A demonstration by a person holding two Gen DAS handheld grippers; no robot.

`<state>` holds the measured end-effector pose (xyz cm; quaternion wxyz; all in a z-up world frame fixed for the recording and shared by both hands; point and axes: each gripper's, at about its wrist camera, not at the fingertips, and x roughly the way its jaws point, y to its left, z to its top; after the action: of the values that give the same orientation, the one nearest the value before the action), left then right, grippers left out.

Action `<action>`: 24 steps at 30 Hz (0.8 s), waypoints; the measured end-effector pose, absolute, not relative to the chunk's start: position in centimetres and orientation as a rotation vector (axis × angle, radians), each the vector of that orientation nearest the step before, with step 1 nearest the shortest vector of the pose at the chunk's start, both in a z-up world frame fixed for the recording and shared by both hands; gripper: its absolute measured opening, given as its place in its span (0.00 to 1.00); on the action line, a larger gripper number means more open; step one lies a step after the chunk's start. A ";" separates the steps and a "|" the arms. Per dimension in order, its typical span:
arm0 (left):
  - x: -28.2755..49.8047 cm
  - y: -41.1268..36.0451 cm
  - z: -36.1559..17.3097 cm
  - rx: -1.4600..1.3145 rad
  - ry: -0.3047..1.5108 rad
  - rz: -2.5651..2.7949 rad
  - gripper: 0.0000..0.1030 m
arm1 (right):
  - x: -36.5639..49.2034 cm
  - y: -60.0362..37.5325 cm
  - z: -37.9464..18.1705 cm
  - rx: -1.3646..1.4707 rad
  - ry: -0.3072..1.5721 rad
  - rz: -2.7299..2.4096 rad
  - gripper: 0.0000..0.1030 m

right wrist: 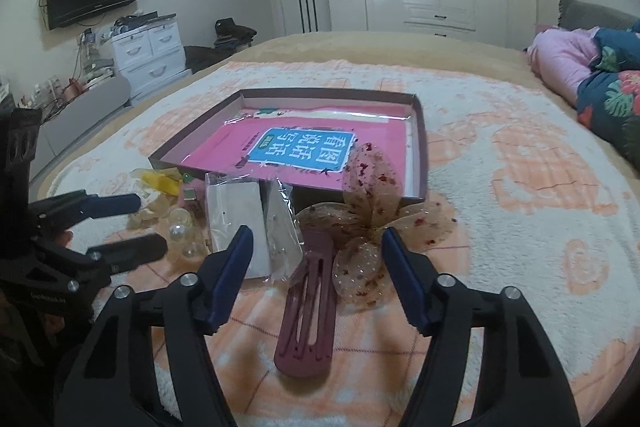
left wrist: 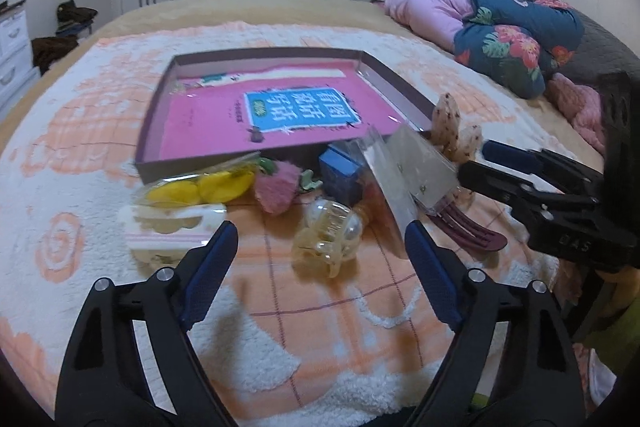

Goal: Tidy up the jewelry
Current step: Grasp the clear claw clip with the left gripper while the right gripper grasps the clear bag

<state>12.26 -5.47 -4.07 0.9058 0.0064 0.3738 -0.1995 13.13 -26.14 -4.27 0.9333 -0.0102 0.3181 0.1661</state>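
Blanket: white and orange, spread over the bed – it carries everything here.
Yellow pack: clear packet with yellow pieces, leftmost of the heap, just off the box's near left corner.
White case: pale case with a pink stripe, touching the yellow pack on its near side.
Left gripper: fingers apart, nothing between the pads; it hangs over the blanket just short of the heap.
Pink puff: fuzzy pink piece against the box's near wall, right of the yellow pack.
Clear claw clip: yellowish, see-through, with pearl-like balls – it lies ahead of the left gripper's gap, apart from both pads.
Blue cube: small blue box, touching the big box's near wall.
Box: shallow, open, dark-walled, behind the heap; a pink book with a blue label lies flat inside.
Earring cards: two clear sleeves leaning on each other, right of the claw clip.
Maroon clip: long flat clip, pointing toward the right gripper.
Bow: sheer, dotted, on the maroon clip's far end, touching the box's near right corner.
Right gripper: fingers apart, pressing on nothing; the maroon clip lies under the gap.
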 end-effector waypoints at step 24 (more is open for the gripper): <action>14.6 -5.1 -6.4 -0.063 0.840 -0.498 0.32 | 12.9 -26.5 -5.3 0.002 0.642 0.326 0.07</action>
<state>14.65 -5.10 -6.38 0.8827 -0.0302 0.4033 -0.2393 12.89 -26.53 -5.34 0.9360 0.0010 0.3140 0.1593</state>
